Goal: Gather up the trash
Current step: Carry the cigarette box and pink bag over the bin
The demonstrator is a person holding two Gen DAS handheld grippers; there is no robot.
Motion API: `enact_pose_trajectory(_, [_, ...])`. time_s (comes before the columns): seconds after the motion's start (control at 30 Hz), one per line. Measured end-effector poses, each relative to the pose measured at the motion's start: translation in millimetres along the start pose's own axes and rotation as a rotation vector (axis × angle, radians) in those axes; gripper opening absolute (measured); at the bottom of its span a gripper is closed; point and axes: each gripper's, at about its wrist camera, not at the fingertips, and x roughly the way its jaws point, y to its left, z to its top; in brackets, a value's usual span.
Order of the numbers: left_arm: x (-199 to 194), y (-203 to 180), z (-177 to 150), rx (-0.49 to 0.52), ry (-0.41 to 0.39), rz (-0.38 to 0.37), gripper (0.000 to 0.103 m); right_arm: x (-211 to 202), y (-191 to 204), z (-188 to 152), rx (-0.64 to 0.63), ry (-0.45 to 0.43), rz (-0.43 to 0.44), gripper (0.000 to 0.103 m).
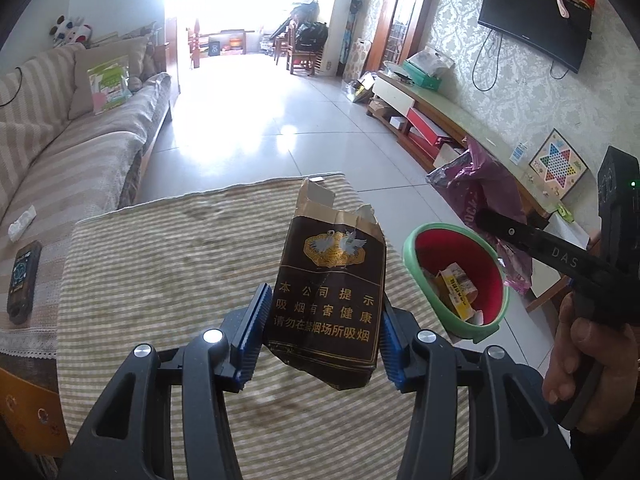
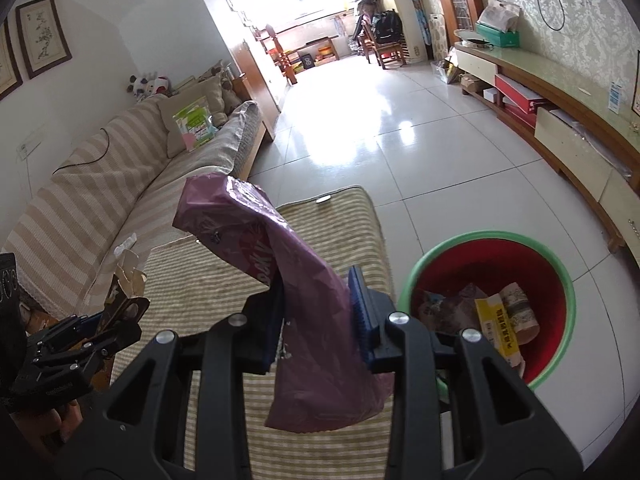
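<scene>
We hold the left gripper [image 1: 320, 332] clamped on the cigarette pack [image 1: 330, 300], right gripper [image 2: 316, 322] pinching the purple wrapper [image 2: 304, 320]; we should centre each over the bin [image 2: 560, 276], lower right, before releasing

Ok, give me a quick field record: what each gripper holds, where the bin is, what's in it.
left gripper: shut on torn brown cigarette pack, above striped table cloth
right gripper: shut on purple plastic bag
bin: green rim, red inside, on floor right of table
bin contents: yellow carton, crumpled papers
</scene>
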Motion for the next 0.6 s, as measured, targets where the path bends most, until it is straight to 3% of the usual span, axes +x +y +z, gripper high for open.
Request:
enact_pose_trajectory(0.37, [54.3, -85.9, 31.6, 0.119, 0.026, -0.117, 0.047, -9.3, -100.8, 14.5, 0.109, -0.039, -0.134, 0.031])
enact_pose_trajectory(0.6, [81.9, -125.9, 47.7, 0.184, 0.037, -0.16, 0.047, -2.6, -151.1, 4.6, 0.177, -0.016, -0.195, 0.031])
